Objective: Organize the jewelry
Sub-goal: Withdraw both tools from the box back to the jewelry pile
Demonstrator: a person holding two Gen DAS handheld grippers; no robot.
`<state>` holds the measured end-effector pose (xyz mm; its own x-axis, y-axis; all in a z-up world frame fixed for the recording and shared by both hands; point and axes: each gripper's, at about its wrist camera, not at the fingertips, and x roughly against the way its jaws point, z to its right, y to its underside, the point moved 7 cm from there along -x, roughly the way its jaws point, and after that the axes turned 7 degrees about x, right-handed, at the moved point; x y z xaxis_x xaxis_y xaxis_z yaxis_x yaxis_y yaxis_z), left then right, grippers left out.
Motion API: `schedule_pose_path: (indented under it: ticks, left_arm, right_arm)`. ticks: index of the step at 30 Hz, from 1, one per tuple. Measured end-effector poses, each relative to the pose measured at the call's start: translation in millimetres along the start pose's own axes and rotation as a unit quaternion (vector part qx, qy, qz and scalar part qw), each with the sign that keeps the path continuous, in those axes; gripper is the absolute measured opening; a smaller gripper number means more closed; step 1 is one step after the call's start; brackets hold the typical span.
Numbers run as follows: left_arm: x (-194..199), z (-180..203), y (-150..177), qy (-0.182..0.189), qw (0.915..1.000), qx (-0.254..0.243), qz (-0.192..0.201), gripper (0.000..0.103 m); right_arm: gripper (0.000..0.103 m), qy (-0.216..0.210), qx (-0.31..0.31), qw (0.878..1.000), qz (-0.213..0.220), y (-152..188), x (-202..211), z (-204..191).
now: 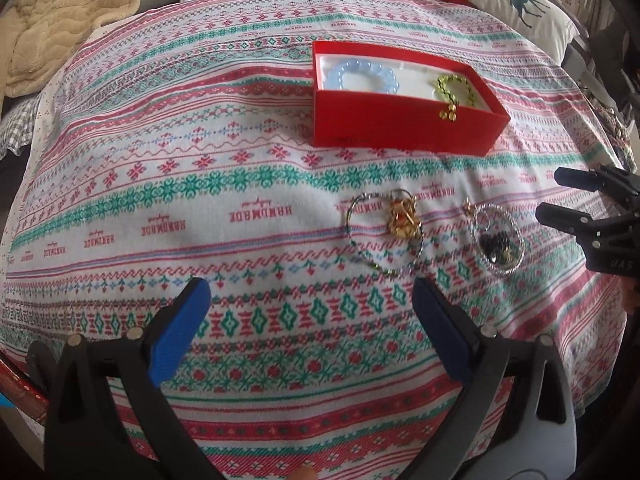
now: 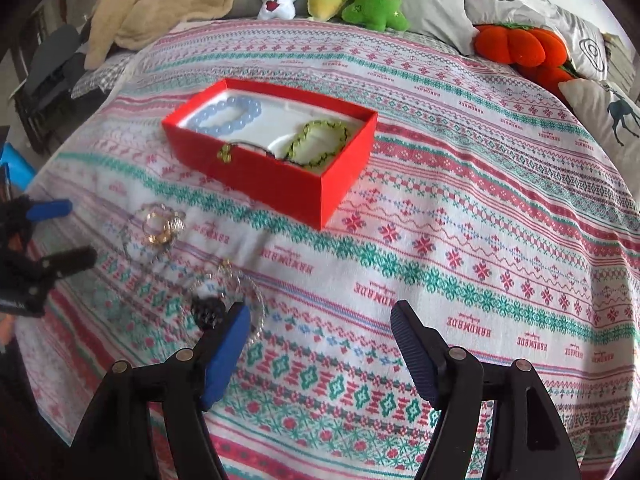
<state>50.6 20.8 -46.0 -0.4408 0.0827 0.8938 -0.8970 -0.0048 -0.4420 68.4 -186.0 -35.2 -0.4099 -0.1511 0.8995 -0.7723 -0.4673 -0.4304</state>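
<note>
Your left view looks over a patterned cloth point(image 1: 200, 184): one red box point(image 1: 400, 128) holding two bracelets, two loose jewelry pieces point(image 1: 384, 232) beside it. Your left gripper point(image 1: 308, 328) gapes empty.

In your right view, four plush toys point(image 2: 376, 0) line the cloth's far edge. Your right gripper point(image 2: 320, 356) is released; the clear bracelet point(image 2: 228, 300) is blurred, partly behind its finger.

We are looking down over our left gripper point(image 1: 310, 316), its blue-padded jaws standing wide apart with nothing between them above the patterned cloth point(image 1: 160, 184). Just beyond the right pad a thin beaded bracelet point(image 1: 382, 234) with a gold charm is lying on the cloth, and beside it a clear ring of beads point(image 1: 498, 240) around dark pieces. Farther back a red box point(image 1: 400, 130) is holding a pale blue bracelet point(image 1: 362, 74) and a green one point(image 1: 454, 88). The right gripper point(image 1: 554, 194) is reaching in from the right edge, jaws parted
</note>
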Motion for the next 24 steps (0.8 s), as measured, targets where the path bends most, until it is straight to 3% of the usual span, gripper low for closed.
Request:
schedule_pose_path:
  ticks: [14, 17, 20, 24]
  left_arm:
    - [-14, 23, 13, 0.046, 0.9959, -0.078, 0.011, 0.100]
    - [-20, 29, 13, 0.053, 0.9940, -0.095, 0.013, 0.100]
    - [-28, 31, 13, 0.052, 0.9930, -0.105, 0.013, 0.100]
    - [-33, 30, 8, 0.055, 0.9929, -0.102, 0.023, 0.101]
  right_arm:
    - [0.074, -0.015, 0.060, 0.998, -0.002, 17, -9, -34]
    - [0.082, -0.035, 0.075, 0.997, 0.000, 19, -11, -47]
    - [0.082, -0.046, 0.087, 0.995, -0.009, 23, -19, -56]
    - [0.089, -0.055, 0.070, 0.996, -0.001, 26, -26, -56]
